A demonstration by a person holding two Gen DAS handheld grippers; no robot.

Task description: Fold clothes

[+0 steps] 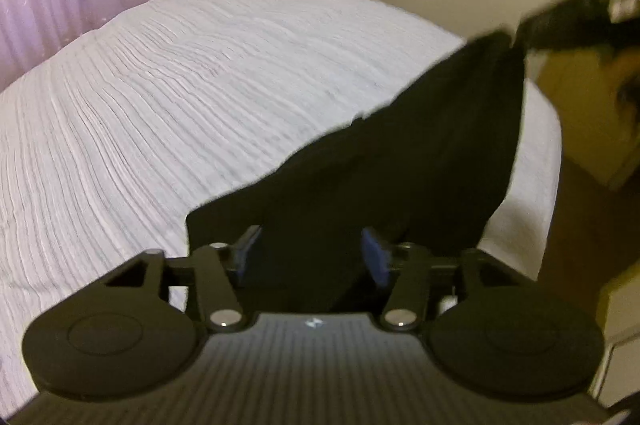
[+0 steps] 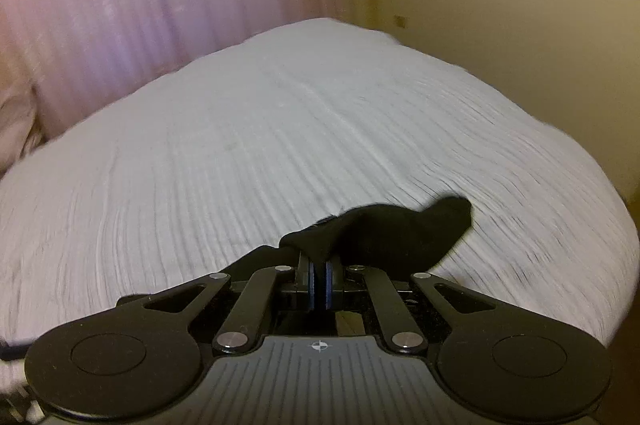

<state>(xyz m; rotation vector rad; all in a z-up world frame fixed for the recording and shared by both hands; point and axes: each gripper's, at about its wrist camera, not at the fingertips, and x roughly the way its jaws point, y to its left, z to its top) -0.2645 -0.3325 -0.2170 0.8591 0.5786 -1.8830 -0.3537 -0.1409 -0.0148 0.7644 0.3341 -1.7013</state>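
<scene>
Black garment held aloft over white bed
Right gripper pinched tight on cloth; left gripper wide, cloth between fingers, unclamped; risked slipping free and bunching

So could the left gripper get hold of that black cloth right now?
Probably yes. The black cloth already lies between the left gripper's fingers, which stand apart, and nothing blocks them. The right gripper is pinching another part of it above the white bed.

Both wrist views, blurred, overlook one bed.
</scene>
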